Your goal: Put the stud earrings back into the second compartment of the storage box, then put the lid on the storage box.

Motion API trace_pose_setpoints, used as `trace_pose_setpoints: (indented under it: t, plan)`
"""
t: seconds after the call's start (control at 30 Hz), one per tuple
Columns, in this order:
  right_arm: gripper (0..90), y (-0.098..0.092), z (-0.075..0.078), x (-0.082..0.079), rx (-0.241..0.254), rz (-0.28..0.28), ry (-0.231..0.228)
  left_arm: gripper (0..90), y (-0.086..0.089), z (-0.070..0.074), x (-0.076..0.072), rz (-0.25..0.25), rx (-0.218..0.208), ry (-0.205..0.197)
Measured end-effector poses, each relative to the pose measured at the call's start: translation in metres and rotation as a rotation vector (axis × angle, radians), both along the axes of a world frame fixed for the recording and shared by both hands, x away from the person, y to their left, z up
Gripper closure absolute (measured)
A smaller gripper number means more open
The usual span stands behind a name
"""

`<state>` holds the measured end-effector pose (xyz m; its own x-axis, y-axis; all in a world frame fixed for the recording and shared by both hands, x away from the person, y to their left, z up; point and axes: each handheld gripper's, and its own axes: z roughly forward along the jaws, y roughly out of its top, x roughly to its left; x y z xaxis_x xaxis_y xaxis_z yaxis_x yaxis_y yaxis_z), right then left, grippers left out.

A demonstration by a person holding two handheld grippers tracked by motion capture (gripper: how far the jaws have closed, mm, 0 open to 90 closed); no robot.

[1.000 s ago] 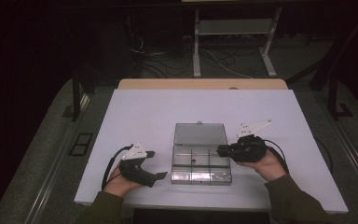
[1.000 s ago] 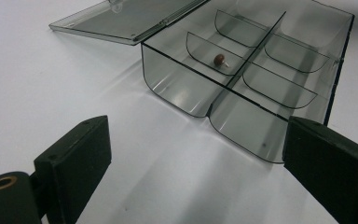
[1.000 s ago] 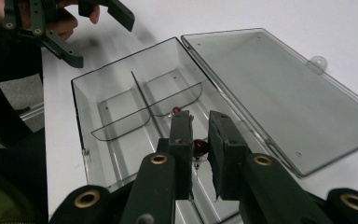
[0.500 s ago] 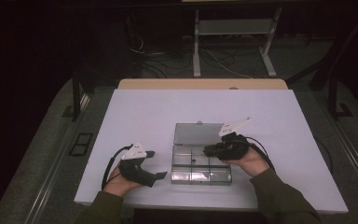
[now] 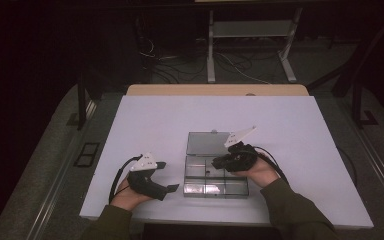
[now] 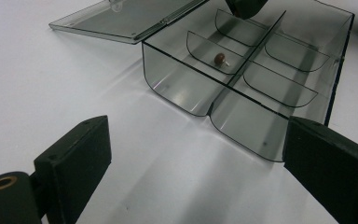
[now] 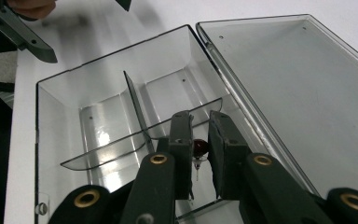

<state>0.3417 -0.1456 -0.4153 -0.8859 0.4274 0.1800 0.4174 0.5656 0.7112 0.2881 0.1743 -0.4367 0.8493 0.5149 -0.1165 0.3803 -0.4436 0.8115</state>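
Note:
A clear plastic compartment box (image 5: 215, 187) sits at the table's near middle, its lid (image 5: 207, 144) folded flat behind it. A small dark red bead on a pin (image 6: 220, 59) lies on the floor of one compartment beside the hinge. My right gripper (image 5: 221, 162) hangs over the box. In the right gripper view its jaws (image 7: 199, 117) stand a narrow gap apart, and the bead (image 7: 200, 148) shows through that gap, not held. My left gripper (image 5: 167, 176) rests left of the box, wide open (image 6: 200, 158) and holding nothing.
Curved dividers (image 7: 137, 116) split the box into several compartments. The white tabletop (image 5: 145, 125) spreads wide on all sides of the box. Its near edge lies just below the forearms. Beyond the far edge the floor is dark, with cables and a metal stand (image 5: 250, 30).
The right gripper has moved left from the box's right edge to above its compartments. The left gripper has stayed still.

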Motion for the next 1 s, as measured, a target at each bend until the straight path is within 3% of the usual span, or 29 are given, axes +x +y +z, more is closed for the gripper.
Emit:
trace_pose_setpoints:
  t: [0.5, 0.77, 1.0]
  plan:
    - [63.4, -0.004, 0.001, 0.0, 0.011, -0.02, 0.001, 7.0, 0.0, 0.0, 0.0, -0.001, 0.002, -0.002]
    - [56.4, -0.012, 0.008, 0.0, 0.056, -0.042, -0.002, 7.2, 0.0, 0.002, 0.001, 0.003, 0.003, -0.004]
    - [51.2, -0.028, 0.015, 0.005, 0.112, -0.08, -0.008, 11.1, 0.002, 0.011, 0.009, 0.024, 0.002, -0.014]
